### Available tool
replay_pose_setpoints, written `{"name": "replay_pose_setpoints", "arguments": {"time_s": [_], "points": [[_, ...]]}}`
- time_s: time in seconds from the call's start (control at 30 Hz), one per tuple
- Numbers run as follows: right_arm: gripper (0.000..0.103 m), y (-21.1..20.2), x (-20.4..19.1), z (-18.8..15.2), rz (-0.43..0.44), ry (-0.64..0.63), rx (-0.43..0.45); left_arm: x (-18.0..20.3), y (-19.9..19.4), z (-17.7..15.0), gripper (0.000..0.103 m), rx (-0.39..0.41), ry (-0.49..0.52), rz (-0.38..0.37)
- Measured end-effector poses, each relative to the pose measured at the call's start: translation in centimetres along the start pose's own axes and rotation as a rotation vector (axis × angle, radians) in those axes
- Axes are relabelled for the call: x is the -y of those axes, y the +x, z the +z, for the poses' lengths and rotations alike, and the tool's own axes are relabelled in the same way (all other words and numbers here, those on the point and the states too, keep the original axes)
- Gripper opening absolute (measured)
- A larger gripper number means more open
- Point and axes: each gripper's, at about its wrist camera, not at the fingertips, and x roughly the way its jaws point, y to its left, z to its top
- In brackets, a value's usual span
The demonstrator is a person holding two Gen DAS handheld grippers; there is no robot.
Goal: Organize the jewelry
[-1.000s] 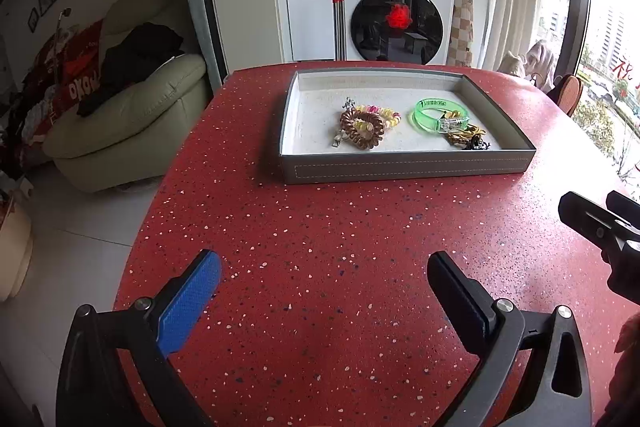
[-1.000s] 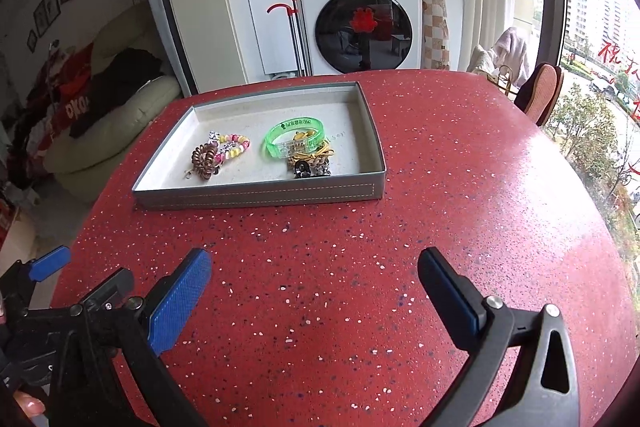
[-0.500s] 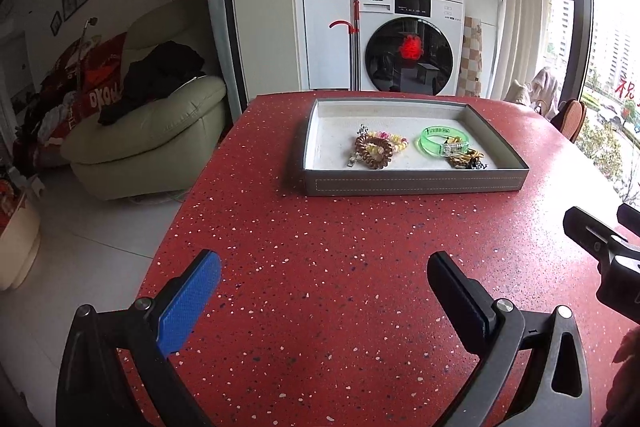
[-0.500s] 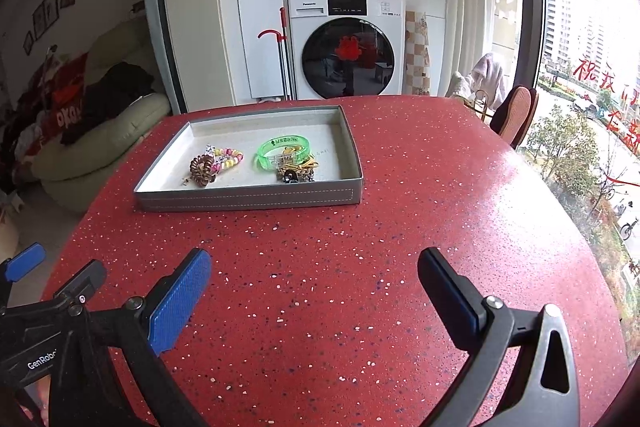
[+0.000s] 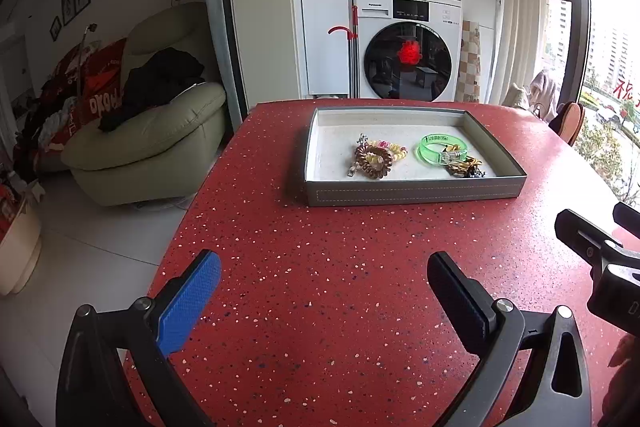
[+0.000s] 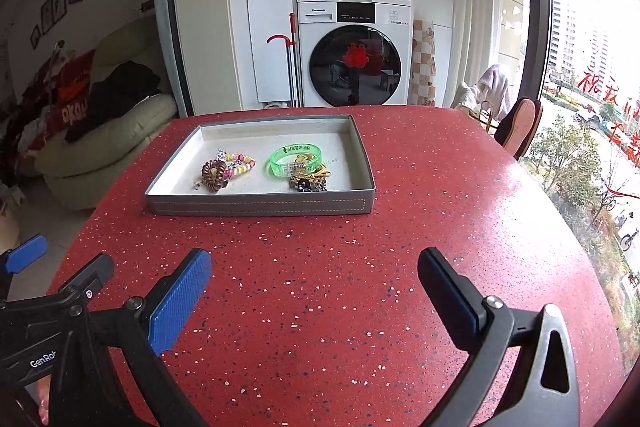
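While both sets of fingers hang spread and empty over the red worktop (image 5: 320, 287), the tray (image 5: 412, 190) sits at twelve o'clock; its brown coil (image 5: 372, 161), green bangle (image 5: 440, 149) and gold tangle (image 5: 464, 167) touch, so one pinch may drag neighbours.

tray (image 5: 412, 191): grey, shallow, at 12 o'clock
coil tie (image 5: 372, 159): brown, laid inside left
bangle (image 5: 438, 151): green, laid inside right
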Motion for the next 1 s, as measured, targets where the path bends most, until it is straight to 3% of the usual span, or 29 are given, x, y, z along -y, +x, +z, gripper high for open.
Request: {"name": "replay_pose_setpoints", "arguments": {"time_s": [1.0], "points": [[0.103, -0.13, 0.20, 0.50, 0.007, 0.019, 0.004, 0.36, 0.08, 0.29, 0.103, -0.021, -0.004, 0.005]]}}
